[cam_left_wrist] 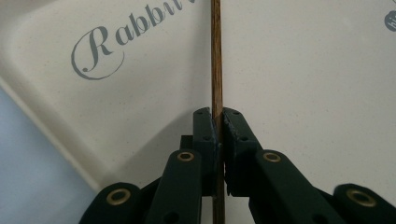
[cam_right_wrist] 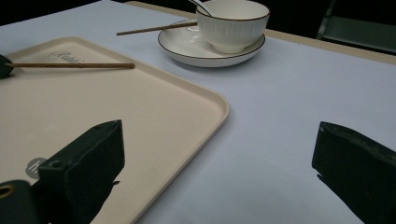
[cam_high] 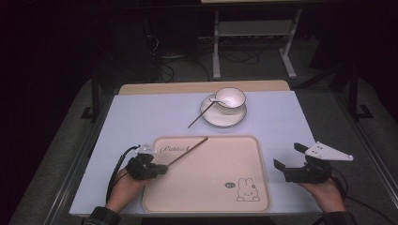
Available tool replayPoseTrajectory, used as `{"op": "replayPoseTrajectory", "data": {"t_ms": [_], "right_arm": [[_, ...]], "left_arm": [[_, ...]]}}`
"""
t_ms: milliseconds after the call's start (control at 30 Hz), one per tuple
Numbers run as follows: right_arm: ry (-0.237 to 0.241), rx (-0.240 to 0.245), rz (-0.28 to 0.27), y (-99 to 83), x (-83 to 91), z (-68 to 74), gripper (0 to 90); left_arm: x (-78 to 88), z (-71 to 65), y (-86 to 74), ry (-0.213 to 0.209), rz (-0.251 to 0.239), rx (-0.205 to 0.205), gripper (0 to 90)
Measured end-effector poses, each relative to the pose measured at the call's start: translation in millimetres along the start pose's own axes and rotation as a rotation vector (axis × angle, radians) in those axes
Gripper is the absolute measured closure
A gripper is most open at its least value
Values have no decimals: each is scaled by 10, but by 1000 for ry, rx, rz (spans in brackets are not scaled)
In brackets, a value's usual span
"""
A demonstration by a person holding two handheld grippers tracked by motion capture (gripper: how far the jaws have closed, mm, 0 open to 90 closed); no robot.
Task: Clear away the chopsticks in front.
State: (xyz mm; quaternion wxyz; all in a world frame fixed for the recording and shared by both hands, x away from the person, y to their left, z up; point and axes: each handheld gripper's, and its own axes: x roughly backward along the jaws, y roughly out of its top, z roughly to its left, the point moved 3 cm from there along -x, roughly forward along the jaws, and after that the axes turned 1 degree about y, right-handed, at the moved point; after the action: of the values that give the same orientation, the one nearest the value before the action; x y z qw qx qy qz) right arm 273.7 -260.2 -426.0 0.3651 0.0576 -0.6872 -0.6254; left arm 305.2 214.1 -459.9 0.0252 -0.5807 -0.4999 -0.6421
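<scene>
The person's two hands are nearest, at the near edge of the table, each with a black gripper. The left gripper (cam_high: 159,168) sits at the near left corner of the tray (cam_high: 244,145). Its jaws are pressed together on a thin brown chopstick (cam_high: 187,152), and in the left gripper view the stick (cam_left_wrist: 216,56) runs straight between the two pads and goes on over the tray surface. From the jaws the chopstick points to the far right, above the tray, and its far tip ends near the far rim of the tray, close to the grey written word there.

The right gripper (cam_high: 287,158) is on the right side, just beside the right rim of the tray, over the pale blue table cover (cam_high: 281,117). Its jaws stand wide apart, with nothing between them.

The tray is beige, with a small rabbit drawing (cam_high: 248,190) in its near right corner. Farther away, beyond the tray, a white bowl (cam_high: 230,99) stands on a saucer (cam_high: 220,119). A white spoon (cam_high: 216,100) lies in the bowl. A second chopstick (cam_high: 201,115) leans on the left rim of the saucer, with its near end on the table cover.
</scene>
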Motion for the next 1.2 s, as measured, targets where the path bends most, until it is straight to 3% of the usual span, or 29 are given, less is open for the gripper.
{"op": "replayPoseTrajectory", "data": {"t_ms": [400, 467, 667, 900, 1067, 1200], "right_arm": [[2, 2, -2, 1, 1, 5, 18], [0, 1, 0, 0, 1, 7, 18], [4, 3, 3, -3, -8, 11, 18], [9, 3, 4, -3, -14, 22, 18], [11, 7, 5, -5, -18, 26, 18], [12, 5, 4, -13, -16, 18, 18]], "left_arm": [[0, 14, 10, -4, -5, 16, 796], [3, 18, 31, 0, -3, 20, 721], [-53, 86, 158, -3, -15, 29, 324], [-106, 198, 526, -4, -61, 2, 214], [-194, 281, 864, -5, -121, -16, 202], [-286, 339, 1138, -2, -130, -44, 191]]}}
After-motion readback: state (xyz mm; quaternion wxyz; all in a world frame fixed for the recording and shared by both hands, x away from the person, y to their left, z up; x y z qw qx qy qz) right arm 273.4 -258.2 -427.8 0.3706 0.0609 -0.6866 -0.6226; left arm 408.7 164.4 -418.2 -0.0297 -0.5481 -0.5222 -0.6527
